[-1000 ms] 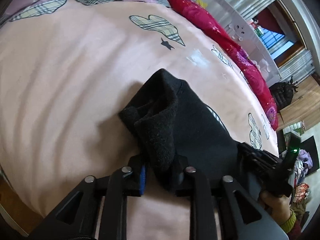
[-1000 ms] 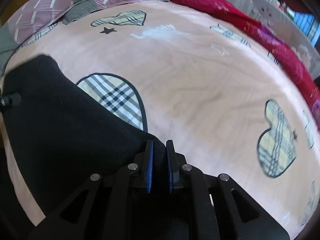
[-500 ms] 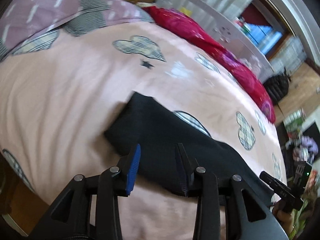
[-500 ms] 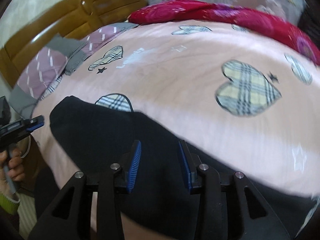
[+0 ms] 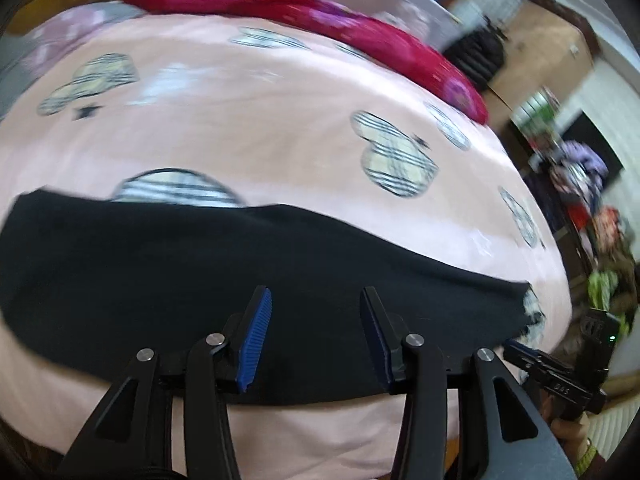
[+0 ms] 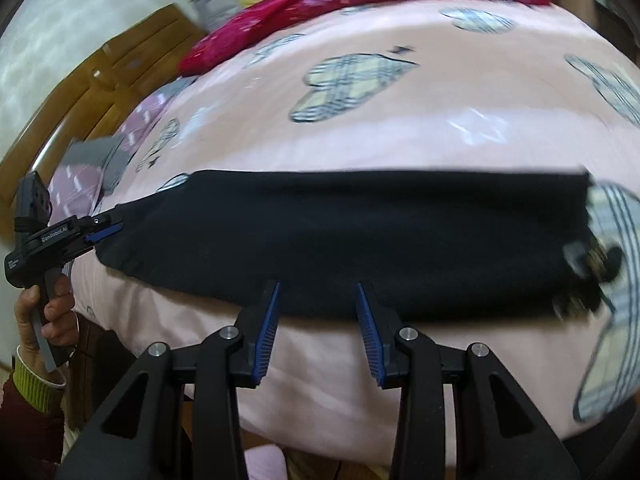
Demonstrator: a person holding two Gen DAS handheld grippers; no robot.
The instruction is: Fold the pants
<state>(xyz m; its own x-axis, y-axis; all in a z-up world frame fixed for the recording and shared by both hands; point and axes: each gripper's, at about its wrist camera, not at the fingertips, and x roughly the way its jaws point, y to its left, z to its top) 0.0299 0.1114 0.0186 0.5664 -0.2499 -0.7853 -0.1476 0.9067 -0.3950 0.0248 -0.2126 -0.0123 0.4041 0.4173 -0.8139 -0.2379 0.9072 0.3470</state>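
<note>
Pink bedspread (image 6: 400, 128) bears black pants (image 6: 360, 240); both jaws released; right view alone shows headboard (image 6: 100, 92).

A pink bedsheet (image 5: 248, 132) printed with plaid hearts (image 6: 348, 80) and small black stars covered the bed in front of me. Along its far edge lay a red flowered quilt (image 5: 360, 36), and at the head stood a wooden headboard (image 6: 92, 92) with a purple and grey pillow (image 6: 104, 152) just below it. Blurred clutter filled the room (image 5: 580, 168) beyond the bed.
</note>
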